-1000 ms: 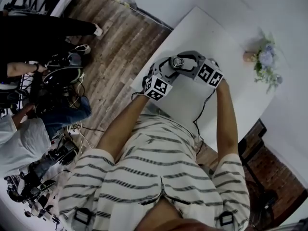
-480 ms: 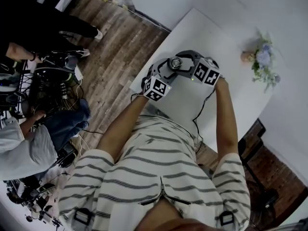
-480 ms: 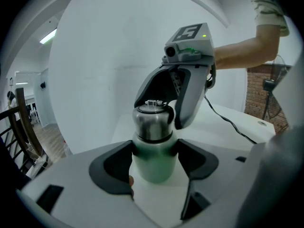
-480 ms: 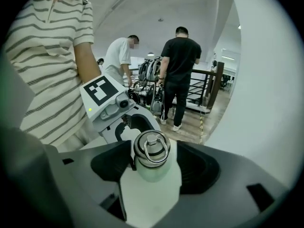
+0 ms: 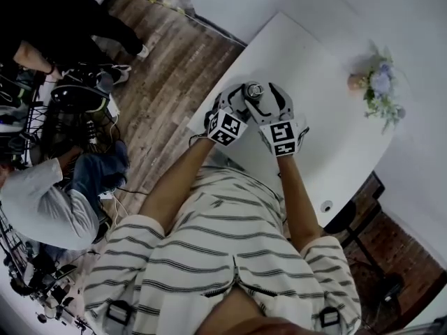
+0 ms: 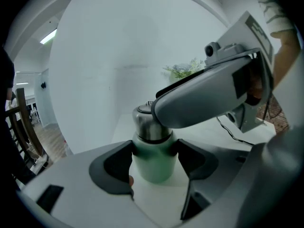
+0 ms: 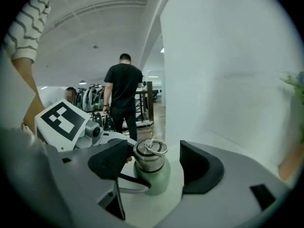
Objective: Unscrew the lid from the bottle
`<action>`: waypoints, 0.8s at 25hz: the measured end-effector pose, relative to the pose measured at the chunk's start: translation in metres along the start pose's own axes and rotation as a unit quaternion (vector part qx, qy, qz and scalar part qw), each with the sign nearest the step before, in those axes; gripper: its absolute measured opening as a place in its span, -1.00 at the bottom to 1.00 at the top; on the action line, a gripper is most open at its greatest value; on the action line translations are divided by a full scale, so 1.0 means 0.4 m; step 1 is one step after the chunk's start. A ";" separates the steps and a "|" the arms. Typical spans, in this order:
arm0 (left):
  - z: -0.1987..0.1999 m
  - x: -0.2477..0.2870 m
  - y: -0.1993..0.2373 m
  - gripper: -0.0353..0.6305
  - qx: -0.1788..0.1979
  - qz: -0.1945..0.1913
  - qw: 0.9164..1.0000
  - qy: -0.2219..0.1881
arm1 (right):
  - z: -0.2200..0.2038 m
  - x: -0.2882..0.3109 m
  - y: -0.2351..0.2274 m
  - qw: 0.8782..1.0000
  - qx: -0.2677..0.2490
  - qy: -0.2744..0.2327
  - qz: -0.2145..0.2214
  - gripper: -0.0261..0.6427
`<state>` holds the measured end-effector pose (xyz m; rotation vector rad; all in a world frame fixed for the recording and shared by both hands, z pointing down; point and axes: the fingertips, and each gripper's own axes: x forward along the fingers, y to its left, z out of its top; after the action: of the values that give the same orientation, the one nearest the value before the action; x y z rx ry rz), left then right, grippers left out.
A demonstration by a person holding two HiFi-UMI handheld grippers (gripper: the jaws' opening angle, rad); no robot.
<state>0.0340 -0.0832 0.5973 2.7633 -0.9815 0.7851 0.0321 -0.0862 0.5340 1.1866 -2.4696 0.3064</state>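
1. Left gripper view: your left gripper (image 6: 154, 161) is clamped on the green body of the bottle (image 6: 153, 171), with both dark pads pressed against its sides. The bottle is upright at the near corner of the white table (image 5: 335, 145). I cannot tell whether its base rests on the surface.
2. Your right gripper (image 7: 153, 163) has just been opening its jaws, and they now stand wide. The steel lid (image 7: 150, 155), with its ring on top, sits between them. There is a clear gap on the far side, so this gripper has hold of nothing.
3. The lid is still seated on the neck. This looks like a release to take a fresh grip between turns, so the unscrewing is not finished.
4. Next, close squarely on the steel lid and not on the green shoulder below it. Then twist while your left gripper keeps the body from turning with it.
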 end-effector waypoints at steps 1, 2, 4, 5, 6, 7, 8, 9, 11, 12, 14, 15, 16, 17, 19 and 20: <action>0.000 0.000 0.000 0.00 0.000 0.000 1.000 0.000 | -0.003 -0.001 0.002 1.000 0.011 -0.002 -0.019 0.13; 0.000 -0.001 0.001 0.00 0.000 0.000 1.000 0.000 | -0.006 -0.001 0.006 0.999 0.020 -0.004 -0.034 0.12; 0.000 -0.002 0.001 0.00 0.001 0.002 1.000 0.001 | -0.010 0.003 0.015 0.998 0.042 -0.006 -0.052 0.07; 0.000 -0.002 0.000 0.00 0.003 0.002 1.000 0.001 | -0.012 0.005 0.016 0.997 0.053 -0.007 -0.059 0.03; 0.001 -0.003 -0.002 0.00 0.003 0.002 1.000 0.002 | -0.012 0.007 0.014 0.996 0.060 -0.007 -0.068 0.02; 0.002 -0.003 -0.003 0.00 0.003 0.002 1.000 0.002 | -0.011 0.009 0.010 0.995 0.064 -0.008 -0.076 0.01; 0.002 -0.002 -0.003 0.00 0.002 0.001 1.000 0.002 | -0.010 0.011 0.007 0.994 0.067 -0.008 -0.081 0.00; 0.002 -0.002 -0.002 0.00 0.001 0.001 1.000 0.002 | -0.010 0.015 0.005 0.994 0.069 -0.007 -0.083 -0.03; 0.001 -0.003 0.000 0.00 0.000 0.002 1.000 0.001 | -0.013 0.024 0.006 0.995 0.065 -0.004 -0.078 -0.14; 0.001 -0.003 0.000 0.00 -0.001 0.002 1.000 0.002 | -0.014 0.026 0.008 0.995 0.062 -0.004 -0.076 -0.16; 0.000 -0.003 -0.001 0.00 -0.001 0.002 1.000 0.002 | -0.014 0.027 0.008 0.996 0.058 -0.007 -0.072 -0.17; -0.001 -0.002 -0.001 0.00 -0.001 0.002 1.000 0.002 | -0.014 0.027 0.009 0.996 0.054 -0.008 -0.071 -0.17; -0.002 -0.001 0.000 0.00 0.000 0.002 1.000 0.002 | -0.015 0.027 0.010 0.996 0.050 -0.009 -0.068 -0.17; -0.003 0.000 -0.001 0.00 0.000 0.002 1.000 0.002 | -0.016 0.027 0.010 0.997 0.046 -0.010 -0.065 -0.18; -0.004 0.002 -0.001 0.00 0.000 0.002 1.000 0.002 | -0.018 0.027 0.010 0.997 0.041 -0.010 -0.057 -0.18; -0.004 0.002 -0.001 0.00 0.000 0.002 1.000 0.002 | -0.019 0.027 0.010 0.998 0.040 -0.009 -0.052 -0.18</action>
<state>0.0339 -0.0828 0.5992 2.7592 -0.9872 0.7893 0.0245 -0.0886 0.5453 1.3512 -2.4214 0.3699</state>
